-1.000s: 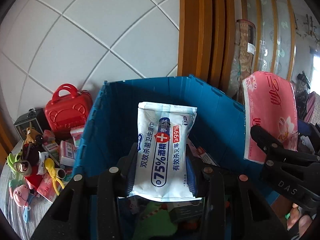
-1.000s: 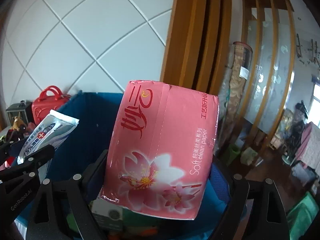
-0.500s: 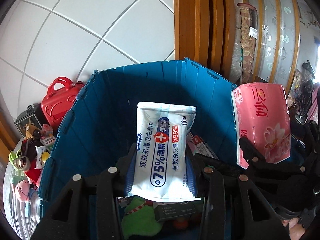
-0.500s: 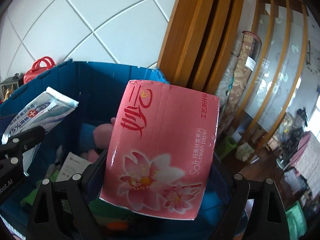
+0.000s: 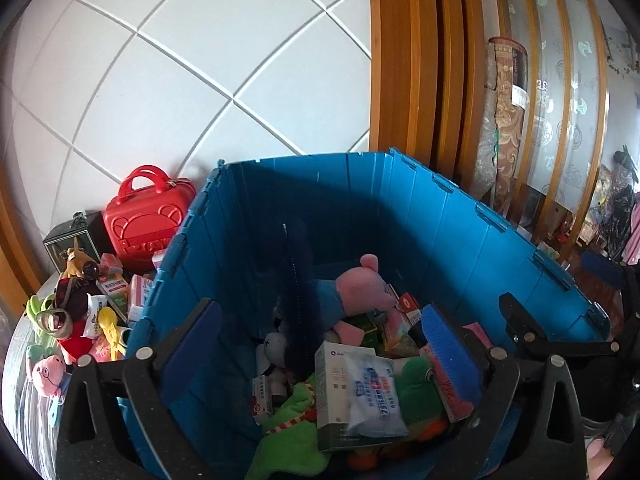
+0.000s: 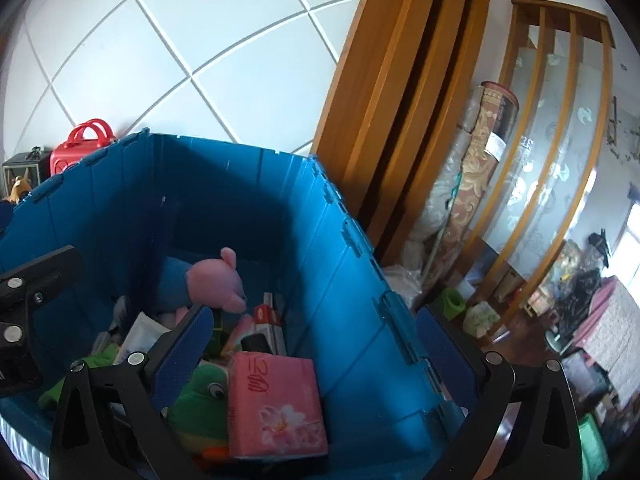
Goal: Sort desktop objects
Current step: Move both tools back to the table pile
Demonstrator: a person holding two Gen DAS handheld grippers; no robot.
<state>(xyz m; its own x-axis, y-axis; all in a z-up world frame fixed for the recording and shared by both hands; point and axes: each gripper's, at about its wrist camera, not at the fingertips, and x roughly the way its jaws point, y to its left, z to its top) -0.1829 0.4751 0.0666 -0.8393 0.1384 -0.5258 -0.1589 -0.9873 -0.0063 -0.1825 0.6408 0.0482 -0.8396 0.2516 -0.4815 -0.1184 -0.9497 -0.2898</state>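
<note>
A blue plastic crate stands by the tiled wall and holds several items. The white wet-wipes pack lies inside on a white box. The pink tissue pack lies inside at the crate's near right; its edge shows in the left wrist view. A pink pig plush and a green frog plush lie in the crate too. My left gripper is open and empty above the crate. My right gripper is open and empty above the crate's right wall.
A red toy suitcase and a dark box stand by the wall left of the crate. Small toys and packets lie in a heap on the table there. A wooden door frame and rolled carpets are to the right.
Both grippers opened. The wipes pack dropped from the left one and the pink tissue pack from the right one; both now lie in the crate.
</note>
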